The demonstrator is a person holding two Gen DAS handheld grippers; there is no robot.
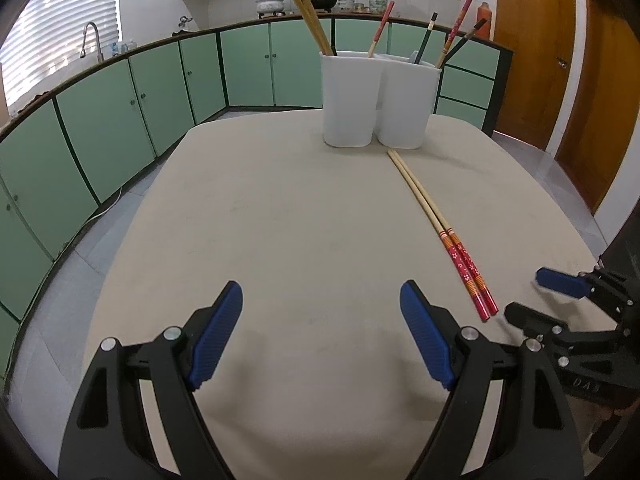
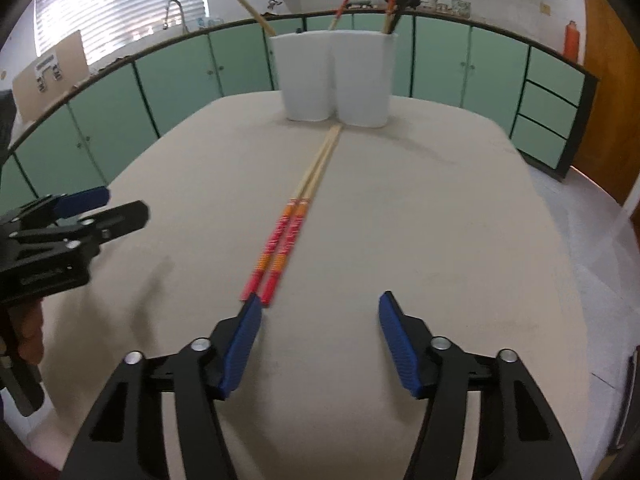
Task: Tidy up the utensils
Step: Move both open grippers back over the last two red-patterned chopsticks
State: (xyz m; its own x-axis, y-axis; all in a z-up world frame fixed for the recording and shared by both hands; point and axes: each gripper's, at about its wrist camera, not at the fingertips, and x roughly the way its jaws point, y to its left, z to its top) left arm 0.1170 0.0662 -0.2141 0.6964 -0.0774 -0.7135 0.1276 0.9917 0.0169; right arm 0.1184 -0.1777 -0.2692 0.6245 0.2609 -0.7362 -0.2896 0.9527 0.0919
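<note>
Green-fronted kitchen cabinets point(image 1: 100, 120) curve round behind a pale beige cloth-covered surface point(image 1: 280, 240), and that is where the work stands. Going outward from the right hand-held gripper point(image 2: 320, 312): its blue ribbed pads are spread apart with nothing clamped, though the red butt ends of a pair of long bamboo chopsticks with red-and-orange patterned handles point(image 2: 288, 232) lie just ahead of its left-side pad, touching or nearly so; I cannot tell which. My guess is that it sits low and close there to close on those handle ends.

The left hand-held gripper point(image 1: 322, 300) is released too, pads wide, hovering over bare cloth with the chopsticks off to its right side and not between its fingers. It looks to be waiting its turn.

The chopsticks lie flat and side by side, almost touching along their length. Their plain pale tips run away from the right hand-held gripper to stop just short of a white two-compartment plastic utensil holder point(image 2: 332, 80) at the far end of the surface. The handles look glossy and slim, likely slippery and prone to rolling or splitting apart if pinched off-centre.

Beyond them, the holder already carries other sticks standing tilted: plain wooden ones point(image 1: 310, 20) in the left compartment, red-patterned point(image 1: 454, 32) and dark ones point(image 1: 426, 38) toward the right, which suggests sorting by kind.
</note>
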